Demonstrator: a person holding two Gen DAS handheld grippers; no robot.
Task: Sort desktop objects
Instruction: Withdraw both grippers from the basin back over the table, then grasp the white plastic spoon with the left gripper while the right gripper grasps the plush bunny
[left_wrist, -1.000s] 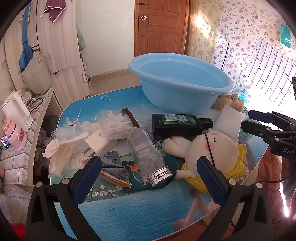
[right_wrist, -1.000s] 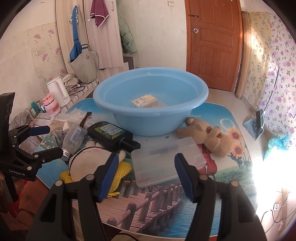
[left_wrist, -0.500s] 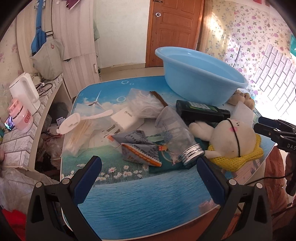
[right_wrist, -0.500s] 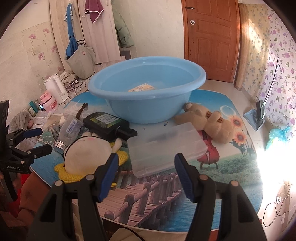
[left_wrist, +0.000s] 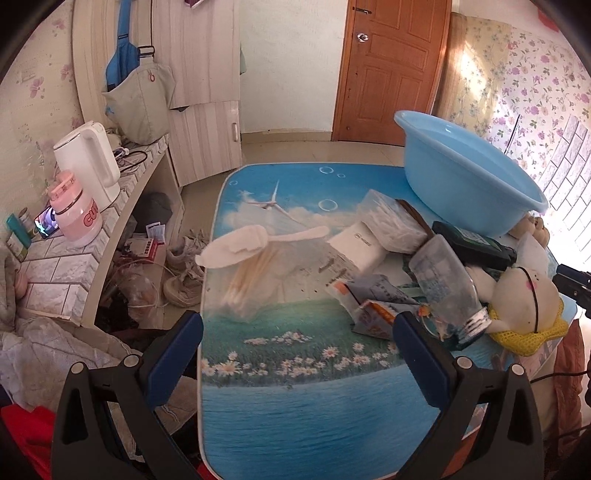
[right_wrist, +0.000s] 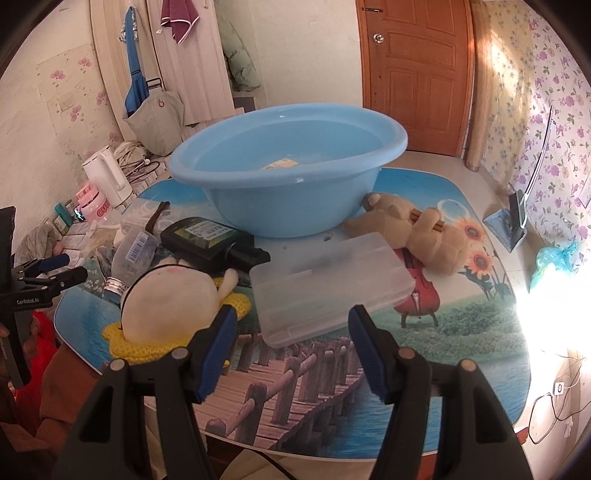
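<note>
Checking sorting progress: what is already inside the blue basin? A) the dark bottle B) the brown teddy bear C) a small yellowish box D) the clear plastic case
C: the right wrist view shows a small yellowish box in the basin; the other three lie on the table outside it.

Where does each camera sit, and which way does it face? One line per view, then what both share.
Left wrist: on the left gripper, facing across the table's left side; blue-padded fingers spread.
Right wrist: on the right gripper, facing the clear box; fingers apart.
Shared: blue basin, white plush, black bottle.
</note>
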